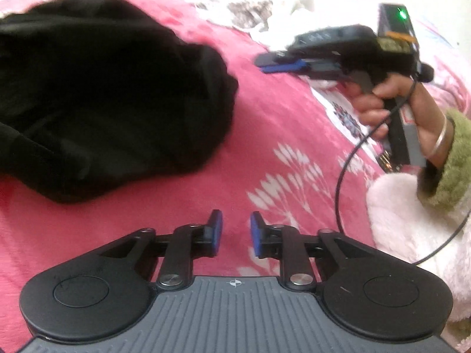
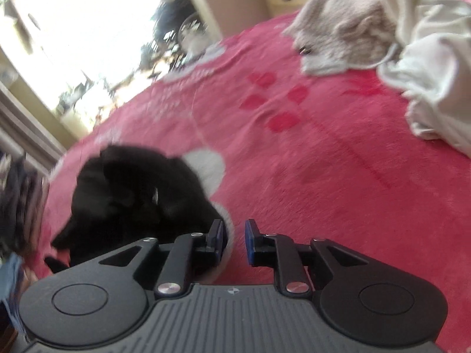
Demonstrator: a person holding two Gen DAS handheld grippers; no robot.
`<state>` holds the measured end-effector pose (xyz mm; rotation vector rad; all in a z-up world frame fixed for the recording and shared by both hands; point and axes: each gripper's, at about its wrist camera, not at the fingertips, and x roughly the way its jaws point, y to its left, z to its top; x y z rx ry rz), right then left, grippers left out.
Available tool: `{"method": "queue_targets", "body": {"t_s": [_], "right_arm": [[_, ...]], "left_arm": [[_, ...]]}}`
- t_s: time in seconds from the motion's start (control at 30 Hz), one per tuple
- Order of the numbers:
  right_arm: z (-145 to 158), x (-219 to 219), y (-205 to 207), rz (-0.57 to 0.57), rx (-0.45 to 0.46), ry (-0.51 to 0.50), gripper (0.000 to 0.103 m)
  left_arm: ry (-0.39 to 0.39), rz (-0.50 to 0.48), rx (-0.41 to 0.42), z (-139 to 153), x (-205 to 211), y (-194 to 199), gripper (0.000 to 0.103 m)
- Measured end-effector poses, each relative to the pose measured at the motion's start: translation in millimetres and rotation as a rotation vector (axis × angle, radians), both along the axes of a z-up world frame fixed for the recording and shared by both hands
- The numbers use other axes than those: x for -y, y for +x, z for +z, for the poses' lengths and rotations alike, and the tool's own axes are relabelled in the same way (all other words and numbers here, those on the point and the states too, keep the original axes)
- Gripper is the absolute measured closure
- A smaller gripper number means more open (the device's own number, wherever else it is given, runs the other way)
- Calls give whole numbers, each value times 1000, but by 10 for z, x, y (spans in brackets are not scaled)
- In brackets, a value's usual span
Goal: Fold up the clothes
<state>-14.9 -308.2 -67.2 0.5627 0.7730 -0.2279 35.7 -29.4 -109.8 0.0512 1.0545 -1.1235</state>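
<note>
A black garment (image 1: pixel 103 94) lies bunched on the pink floral bedspread (image 1: pixel 265 135), up and to the left of my left gripper (image 1: pixel 236 232). That gripper is open, with only bedspread showing between its blue pads. In the left wrist view a hand (image 1: pixel 379 103) holds my right gripper (image 1: pixel 265 62) at the upper right, clear of the garment. In the right wrist view the black garment (image 2: pixel 132 194) lies just left of my right gripper (image 2: pixel 235 238), which is open with nothing between its pads.
Pale crumpled clothes (image 2: pixel 412 58) are heaped at the bed's far right, and a beige knit (image 2: pixel 344 35) lies beside them. White patterned fabric (image 1: pixel 250 8) lies at the far edge. A cable (image 1: pixel 341 176) hangs from the right gripper. A fluffy white sleeve (image 1: pixel 412 220) is at the right.
</note>
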Motion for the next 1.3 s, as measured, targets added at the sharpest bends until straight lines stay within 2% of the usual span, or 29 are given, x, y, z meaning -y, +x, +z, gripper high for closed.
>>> {"method": "queue_targets", "body": {"t_s": [0.1,0.2,0.23,0.27,0.33,0.37,0.43,0.5,0.57,0.63,0.8,0.87,0.97,1.07,1.17,1.3], "right_arm": [[77,-22,-11,29,38,-4,75],[116,-84,92,83,59,0,71],[124,-101,142,100,66,7,70],[131,-102,184,99,70,17,70],[145,-69,199,69,84,54,70],[153,-39,171,49,96,80,70],[165,-5,58,20,114,105,70],[161,16,-87,-1,119,102,70],[142,43,-220,-19,117,101,69],[124,93,-339,-35,114,97,68],[206,212,-389,-16,129,41,67],[299,205,-200,63,145,11,67],[397,42,279,256,162,-47,67],[406,-325,901,466,172,-129,65],[304,-663,1435,580,125,-130,64],[104,-987,1970,653,48,-129,64]], "left_arm": [[-8,89,18,97,-53,107,75],[-26,149,62,190,-4,181,63],[-34,162,82,219,35,197,54],[-45,169,104,238,93,204,40],[-57,180,153,237,333,209,31],[-63,185,178,234,459,212,29],[-19,199,209,171,704,285,29],[39,209,240,94,938,362,36],[91,231,253,37,1068,416,77],[107,265,240,5,1126,437,97],[49,246,238,163,843,185,101],[48,220,223,158,761,50,101],[42,214,202,103,684,-59,101],[25,246,174,43,656,-38,101],[0,259,166,16,653,-12,101],[-12,252,172,-35,660,15,101]]}}
